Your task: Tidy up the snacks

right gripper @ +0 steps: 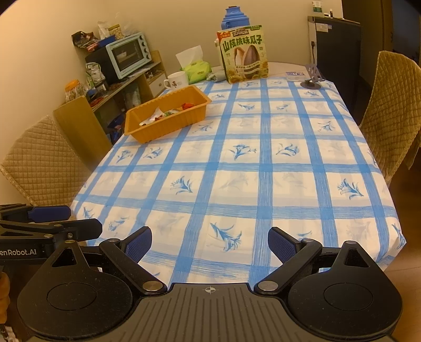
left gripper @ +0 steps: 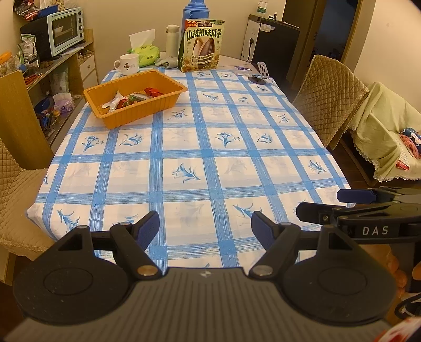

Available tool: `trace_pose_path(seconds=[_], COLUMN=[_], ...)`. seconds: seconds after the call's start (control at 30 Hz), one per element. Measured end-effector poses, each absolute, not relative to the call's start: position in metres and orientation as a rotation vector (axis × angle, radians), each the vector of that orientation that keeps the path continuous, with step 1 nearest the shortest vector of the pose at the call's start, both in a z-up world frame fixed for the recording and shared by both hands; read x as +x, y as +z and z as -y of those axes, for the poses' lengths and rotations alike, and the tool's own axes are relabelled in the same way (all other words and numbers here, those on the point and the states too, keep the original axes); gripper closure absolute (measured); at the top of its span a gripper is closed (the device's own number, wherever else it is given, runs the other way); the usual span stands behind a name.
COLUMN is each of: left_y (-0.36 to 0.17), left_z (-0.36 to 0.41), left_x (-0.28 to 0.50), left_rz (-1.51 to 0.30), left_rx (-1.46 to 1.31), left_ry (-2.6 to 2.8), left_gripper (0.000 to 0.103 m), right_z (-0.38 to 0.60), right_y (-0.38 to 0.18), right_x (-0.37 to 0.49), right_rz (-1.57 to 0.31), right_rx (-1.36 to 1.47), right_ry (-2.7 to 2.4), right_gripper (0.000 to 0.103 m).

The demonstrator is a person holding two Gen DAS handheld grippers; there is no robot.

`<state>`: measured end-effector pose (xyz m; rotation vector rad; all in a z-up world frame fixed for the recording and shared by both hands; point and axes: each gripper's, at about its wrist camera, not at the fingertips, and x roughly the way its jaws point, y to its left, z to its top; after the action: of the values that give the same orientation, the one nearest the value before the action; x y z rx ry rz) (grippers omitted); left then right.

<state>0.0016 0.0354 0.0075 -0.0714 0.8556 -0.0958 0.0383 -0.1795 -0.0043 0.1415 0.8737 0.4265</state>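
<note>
An orange tray (left gripper: 158, 104) (right gripper: 168, 126) sits at the far left of the table and holds several small snack packets (left gripper: 131, 100) (right gripper: 168, 113). A large green bag of sunflower seeds (left gripper: 201, 44) (right gripper: 243, 54) stands upright at the far end. My left gripper (left gripper: 205, 227) is open and empty above the near table edge. My right gripper (right gripper: 209, 243) is open and empty beside it, also at the near edge; it shows at the right in the left wrist view (left gripper: 326, 205).
The table wears a blue checked cloth (left gripper: 210, 157). At the far end stand a white mug (left gripper: 129, 63), a tissue pack (left gripper: 146, 51), a white bottle (left gripper: 172, 39), a blue thermos (left gripper: 196, 11) and a phone stand (left gripper: 259, 76). Quilted chairs (left gripper: 329, 97) flank the table. A shelf with an oven (left gripper: 65, 29) stands left.
</note>
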Motion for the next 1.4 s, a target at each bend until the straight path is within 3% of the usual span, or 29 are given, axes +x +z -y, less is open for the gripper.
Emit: trace_pose_path(seconds=[1.4], left_y=[0.0113], left_z=[-0.0363], left_x=[0.0036], left_rz=[-0.85], left_rx=[-0.074], left_ry=[-0.093], left_gripper=[0.028], right_z=[0.177], right_y=[-0.0018], right_x=[0.0401], right_rz=[-0.869], right_rx=[0.144], right_ry=[0.429], right_gripper=[0.009])
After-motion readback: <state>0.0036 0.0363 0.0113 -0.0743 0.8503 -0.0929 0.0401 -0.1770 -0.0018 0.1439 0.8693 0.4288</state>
